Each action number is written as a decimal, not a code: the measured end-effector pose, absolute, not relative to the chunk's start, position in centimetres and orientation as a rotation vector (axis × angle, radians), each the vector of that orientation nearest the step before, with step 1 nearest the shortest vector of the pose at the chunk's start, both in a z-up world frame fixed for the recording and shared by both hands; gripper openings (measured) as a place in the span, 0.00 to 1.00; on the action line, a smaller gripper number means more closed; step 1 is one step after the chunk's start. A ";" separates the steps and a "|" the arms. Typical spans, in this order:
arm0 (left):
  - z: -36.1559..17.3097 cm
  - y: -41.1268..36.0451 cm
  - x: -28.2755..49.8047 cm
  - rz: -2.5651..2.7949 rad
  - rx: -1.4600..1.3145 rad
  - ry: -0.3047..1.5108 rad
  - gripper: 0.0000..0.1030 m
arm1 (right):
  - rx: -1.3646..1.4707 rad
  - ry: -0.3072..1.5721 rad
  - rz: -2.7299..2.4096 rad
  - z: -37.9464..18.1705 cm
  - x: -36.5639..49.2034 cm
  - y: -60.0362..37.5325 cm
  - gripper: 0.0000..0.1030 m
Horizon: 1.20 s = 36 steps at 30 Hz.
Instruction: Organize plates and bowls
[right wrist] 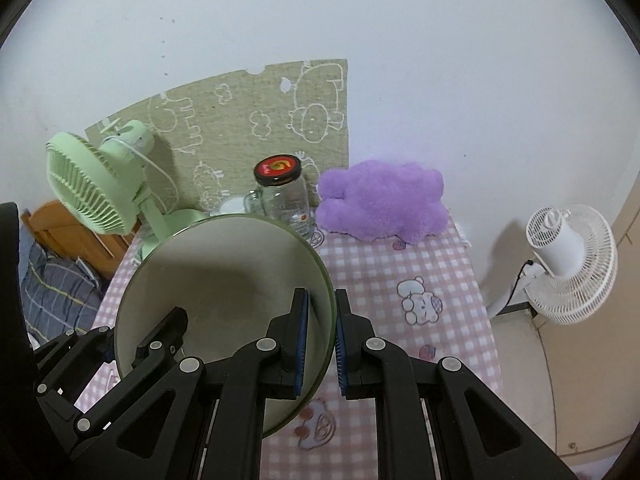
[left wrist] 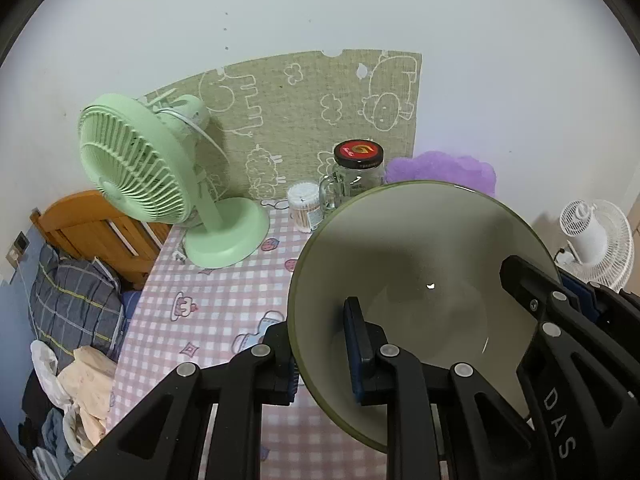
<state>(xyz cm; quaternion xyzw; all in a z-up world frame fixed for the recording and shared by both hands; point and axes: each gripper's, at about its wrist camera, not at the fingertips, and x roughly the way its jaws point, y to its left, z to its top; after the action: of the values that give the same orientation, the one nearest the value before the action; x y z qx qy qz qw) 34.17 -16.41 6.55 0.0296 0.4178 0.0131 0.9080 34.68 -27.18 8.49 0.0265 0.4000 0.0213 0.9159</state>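
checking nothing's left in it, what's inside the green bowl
The bowl looks empty, showing only a bare glossy interior, with one finger each of the left gripper and right gripper inside the rim. The fingers cover small patches of the interior.

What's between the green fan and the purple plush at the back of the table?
In the right wrist view, a glass jar with a black lid stands between fan and plush.

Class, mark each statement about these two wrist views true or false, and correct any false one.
1. Both grippers grip the bowl rim. True: left gripper, right gripper.
2. The bowl holds soup. False: it is empty.
3. The jar has a black and red lid. True.
4. The plush toy is green. False: it is purple.
5. The green fan stands on the checked cloth. True.
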 end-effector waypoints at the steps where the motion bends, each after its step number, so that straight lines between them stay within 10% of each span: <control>1: 6.7 -16.0 33.8 0.020 0.063 0.860 0.17 | 0.056 0.820 0.038 8.7 34.2 -26.8 0.15; 36: 4.0 -7.2 19.6 -0.090 0.083 0.883 0.17 | 0.057 0.882 -0.065 6.4 18.3 -17.3 0.15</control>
<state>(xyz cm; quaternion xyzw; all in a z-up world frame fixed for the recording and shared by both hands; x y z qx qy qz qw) 19.59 -7.24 3.95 0.0399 0.4268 -0.0433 0.9024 18.29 -17.29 6.36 0.0278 0.4269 -0.0313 0.9033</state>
